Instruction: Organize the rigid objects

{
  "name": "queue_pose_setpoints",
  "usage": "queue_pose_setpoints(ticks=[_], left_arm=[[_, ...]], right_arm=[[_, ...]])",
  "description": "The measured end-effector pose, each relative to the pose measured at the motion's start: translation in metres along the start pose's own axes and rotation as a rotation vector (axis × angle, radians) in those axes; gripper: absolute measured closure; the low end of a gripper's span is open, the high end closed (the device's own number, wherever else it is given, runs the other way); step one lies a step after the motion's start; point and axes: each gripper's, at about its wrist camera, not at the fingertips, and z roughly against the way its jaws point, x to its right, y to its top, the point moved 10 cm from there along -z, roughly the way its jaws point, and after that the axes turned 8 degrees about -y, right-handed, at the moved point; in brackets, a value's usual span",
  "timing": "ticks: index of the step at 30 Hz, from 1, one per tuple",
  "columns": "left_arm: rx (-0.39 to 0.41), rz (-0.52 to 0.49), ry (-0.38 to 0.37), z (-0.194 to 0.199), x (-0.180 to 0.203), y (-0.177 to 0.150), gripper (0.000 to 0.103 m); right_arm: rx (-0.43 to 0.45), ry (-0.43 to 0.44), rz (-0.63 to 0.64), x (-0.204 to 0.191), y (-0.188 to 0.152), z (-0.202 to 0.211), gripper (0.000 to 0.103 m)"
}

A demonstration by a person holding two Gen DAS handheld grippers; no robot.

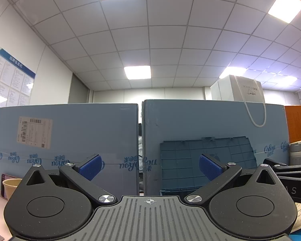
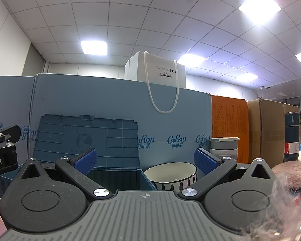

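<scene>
Here, two grippers — left gripper (image 1: pixel 149 166), right gripper (image 2: pixel 145 160) — both agape; one bowl (image 2: pixel 171 173)

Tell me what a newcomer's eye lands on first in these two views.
The wall of big blue cartons fills the back of both views, with a white gift bag on top, its cord handle hanging down the front. Before them stands a blue storage box with its ribbed lid raised, and a striped bowl beside it on the right. Both tools, left and right, are wide open and empty.
</scene>
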Motion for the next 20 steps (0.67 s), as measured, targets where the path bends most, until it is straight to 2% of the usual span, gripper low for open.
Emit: queue_pose_setpoints(ticks=[20], left_arm=[[-0.003, 0.008, 0.012, 0.0013, -0.0022, -0.0005, 0.000]], right_arm=[[0.001, 0.001, 0.000, 0.0000, 0.0001, 0.0004, 0.000]])
